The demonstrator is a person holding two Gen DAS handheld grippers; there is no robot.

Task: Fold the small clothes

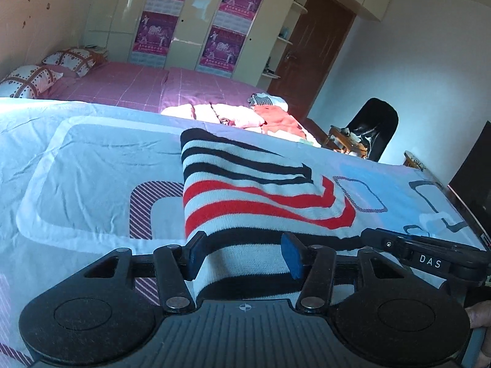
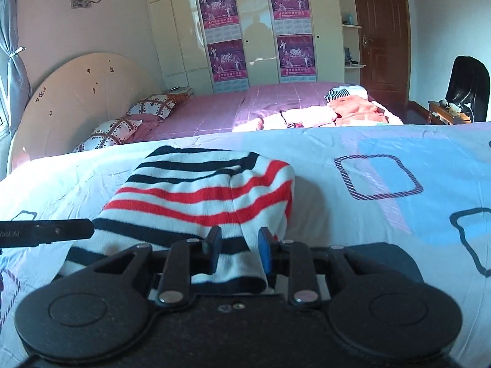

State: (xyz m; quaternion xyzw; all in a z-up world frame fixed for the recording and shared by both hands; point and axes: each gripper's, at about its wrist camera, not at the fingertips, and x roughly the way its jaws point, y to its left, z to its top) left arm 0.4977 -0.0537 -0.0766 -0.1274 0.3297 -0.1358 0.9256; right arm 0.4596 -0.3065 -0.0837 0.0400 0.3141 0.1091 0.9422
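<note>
A: Left gripper (image 1: 244, 256) first: its blue pads stand fairly wide apart, with the near hem of the striped knit garment (image 1: 245, 196) running between them. The cloth lies loose there; I would not call it pinched.

B: And the right gripper (image 2: 237, 253)?

A: Narrower. Its pads sit either side of a bunched edge of the same garment (image 2: 202, 196), touching or nearly so. Whether it truly clamps the cloth, I cannot tell from this view.

B: So where does the garment lie?

A: Flat on the pale blue patterned sheet (image 1: 92, 159), black stripes at the near and far ends, red ones between. Both grippers are at its near edge, side by side; the right one's finger (image 1: 408, 247) shows at the right in the left wrist view.

B: Which step, then?

A: My guess: taking hold of the near hem, ready for a fold away from the person. Next, both sets of jaws need a firm bite on that hem, then a level lift and carry toward the far edge, so the layers land square.

B: Any basket or bin for finished pieces?

A: None visible. Farther off, only a heap of pink and orange clothes (image 2: 337, 110) on the purple bed (image 2: 214, 113), then the wardrobe (image 2: 254, 24).
</note>
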